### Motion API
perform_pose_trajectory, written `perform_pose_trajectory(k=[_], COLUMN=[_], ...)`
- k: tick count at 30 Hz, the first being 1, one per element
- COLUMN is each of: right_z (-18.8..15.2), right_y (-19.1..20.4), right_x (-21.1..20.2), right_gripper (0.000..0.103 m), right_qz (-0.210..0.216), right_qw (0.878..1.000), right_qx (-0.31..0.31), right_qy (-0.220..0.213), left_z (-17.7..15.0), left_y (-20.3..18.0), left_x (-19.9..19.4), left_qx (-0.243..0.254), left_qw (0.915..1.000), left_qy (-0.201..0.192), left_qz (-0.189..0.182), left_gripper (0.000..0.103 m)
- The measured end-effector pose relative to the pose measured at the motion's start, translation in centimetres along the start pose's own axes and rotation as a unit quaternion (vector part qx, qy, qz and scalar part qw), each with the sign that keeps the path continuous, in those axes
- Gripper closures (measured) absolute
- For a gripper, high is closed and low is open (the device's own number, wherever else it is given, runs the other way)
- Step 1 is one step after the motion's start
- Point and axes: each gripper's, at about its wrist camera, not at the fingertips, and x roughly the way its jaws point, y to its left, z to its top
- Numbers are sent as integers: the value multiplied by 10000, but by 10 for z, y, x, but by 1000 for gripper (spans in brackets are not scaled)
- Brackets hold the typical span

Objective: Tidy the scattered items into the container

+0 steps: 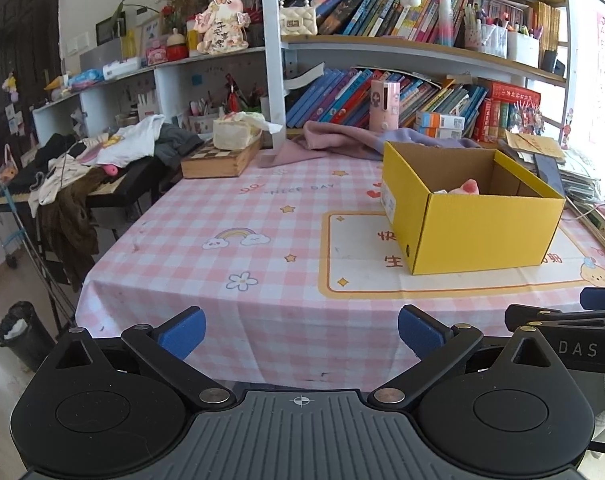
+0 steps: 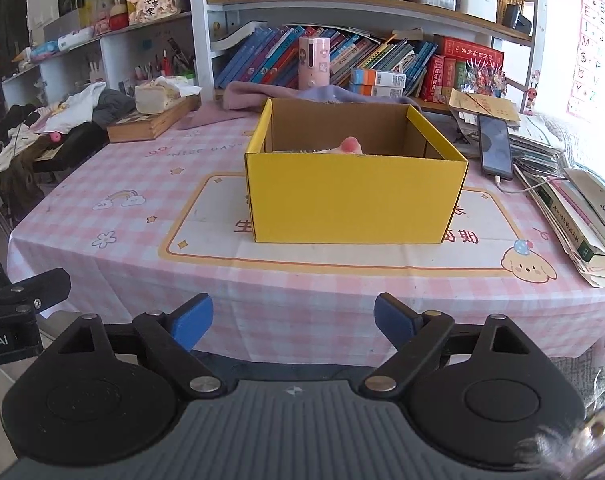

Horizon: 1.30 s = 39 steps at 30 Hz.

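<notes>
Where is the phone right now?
In the right wrist view, the phone lies face up right of the yellow box, on the stack of papers at the table's right edge.

Bright daylight from the right, blown-out glare there, sharp focus, fisheye bending at edges.

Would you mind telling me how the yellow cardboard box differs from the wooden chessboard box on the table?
The yellow box stands open-topped with a pink item showing inside; the chessboard box is shut.
The yellow box is tall and bright; the chessboard box is low, flat and brown with a checkered top.
The yellow box sits on the printed mat near the front; the chessboard box lies at the back left, carrying a tissue pack.
Both rest on the pink checked tablecloth.
</notes>
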Motion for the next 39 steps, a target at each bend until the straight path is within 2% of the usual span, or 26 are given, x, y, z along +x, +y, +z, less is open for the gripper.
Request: perform_pose_trajectory(k=[9,39], right_z=[4,1], right_y=[0,-2], right_x=[0,-1], right_gripper=[8,5], right_qz=[-52,-29], right_qw=[10000,10000], right_qx=[5,-39], right_qy=[-33,24], left_z=[2,-1], left_y=[1,-4], left_x=[2,3], left_qx=[-54,-44], left_qw=[9999,9996], left_qy=[24,225], left_qz=[-121,-185], left_gripper=[0,0])
